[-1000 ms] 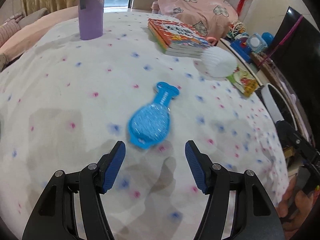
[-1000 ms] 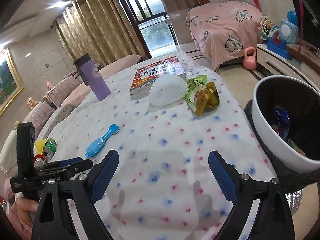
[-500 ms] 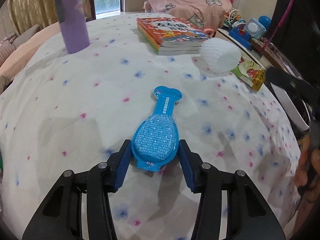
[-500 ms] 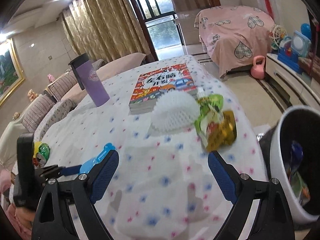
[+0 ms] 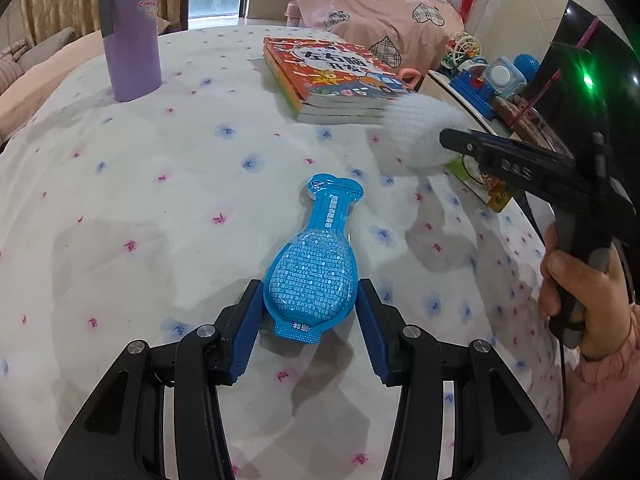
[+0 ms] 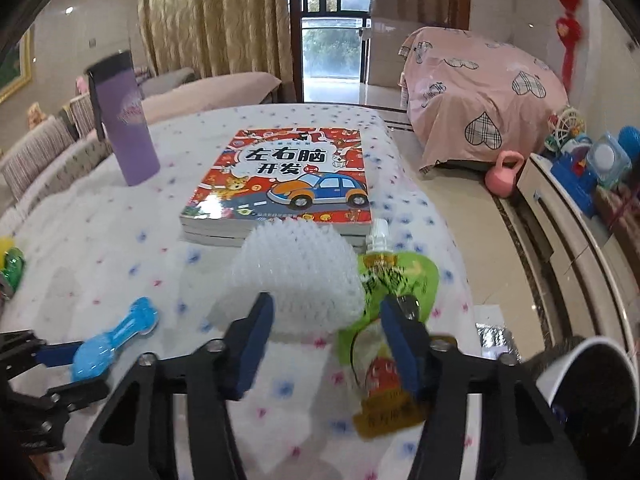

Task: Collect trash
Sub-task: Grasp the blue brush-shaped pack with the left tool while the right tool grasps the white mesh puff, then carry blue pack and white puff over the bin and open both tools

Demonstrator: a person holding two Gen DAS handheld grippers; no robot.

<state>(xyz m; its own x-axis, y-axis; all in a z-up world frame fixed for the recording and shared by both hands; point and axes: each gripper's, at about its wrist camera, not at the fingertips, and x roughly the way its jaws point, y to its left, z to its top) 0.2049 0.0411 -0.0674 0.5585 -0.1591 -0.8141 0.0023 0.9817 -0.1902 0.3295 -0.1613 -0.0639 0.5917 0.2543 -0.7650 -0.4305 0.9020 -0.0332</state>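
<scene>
A blue bottle-shaped plastic wrapper (image 5: 316,264) lies on the flowered tablecloth (image 5: 160,184). My left gripper (image 5: 310,312) is shut on its wide end; it also shows in the right wrist view (image 6: 108,344). My right gripper (image 6: 326,332) is open, its fingers on either side of the near edge of a white foam fruit net (image 6: 296,272), which also shows in the left wrist view (image 5: 420,136). A green and yellow drink pouch (image 6: 384,332) lies just right of the net, under the right finger.
A stack of picture books (image 6: 288,184) and a purple tumbler (image 6: 124,120) stand farther back. A white bin with a dark inside (image 6: 592,392) stands off the table's right edge. A crushed green can (image 6: 12,268) lies at the far left.
My left gripper has closed on the blue wrapper. My right gripper has moved forward to the foam net and narrowed its opening around it.
</scene>
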